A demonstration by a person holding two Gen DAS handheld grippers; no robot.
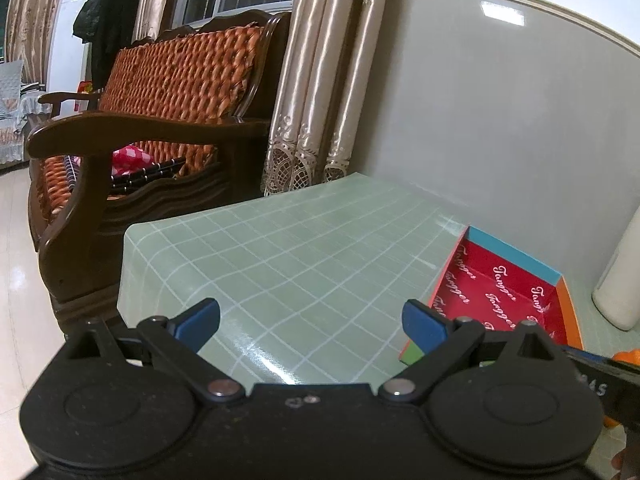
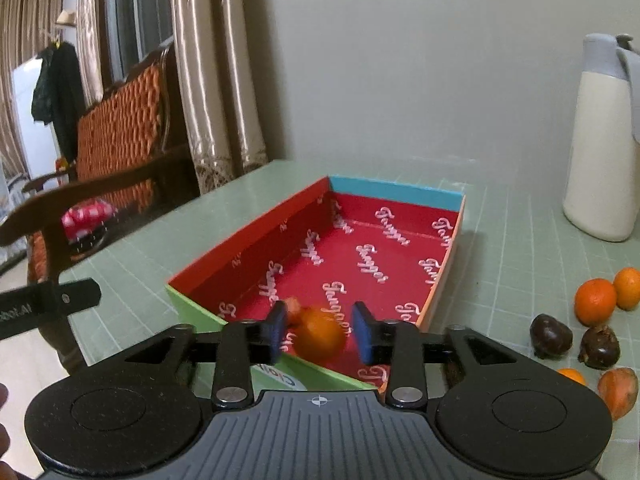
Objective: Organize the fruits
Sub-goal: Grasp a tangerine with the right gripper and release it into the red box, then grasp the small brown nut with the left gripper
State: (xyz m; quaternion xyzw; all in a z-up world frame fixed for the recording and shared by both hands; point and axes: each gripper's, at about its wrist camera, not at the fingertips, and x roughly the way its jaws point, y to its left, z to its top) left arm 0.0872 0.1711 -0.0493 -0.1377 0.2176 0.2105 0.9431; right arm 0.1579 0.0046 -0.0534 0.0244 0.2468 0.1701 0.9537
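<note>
Right tool (image 2: 318, 330): blue pads apart, not clamping. A motion-blurred orange fruit (image 2: 320, 338) sits between them with a gap on each side, over the near end of the box (image 2: 256, 248). Cannot tell whether the fruit touches the box floor. A smaller reddish-orange piece (image 2: 293, 307) shows just beside it at 11 o'clock, too blurred to identify.

Left tool (image 1: 312, 320): pads spread wide, nothing between them, over bare worktop (image 1: 280, 248). Box (image 1: 500, 280) lies at 3 o'clock of it.

Fruit: round, orange, smooth-looking; detail lost to blur.

Writing: box lining is red with a repeated white script word, not fully legible. A strip at left edge of the right view reads partly "AI". Printed letters on the near green wall of the box, cut off.

Box: shallow, open-topped, walls red, blue, orange and green. Apart from the fruit and piece at its near end, the visible floor is bare.

Loose on worktop at 3 o'clock of the right tool: two oranges (image 2: 595, 301), two dark brown fruits (image 2: 551, 335), an orange-red fruit (image 2: 618, 392).

Cream jug with grey lid (image 2: 604, 140) at 2 o'clock.
</note>
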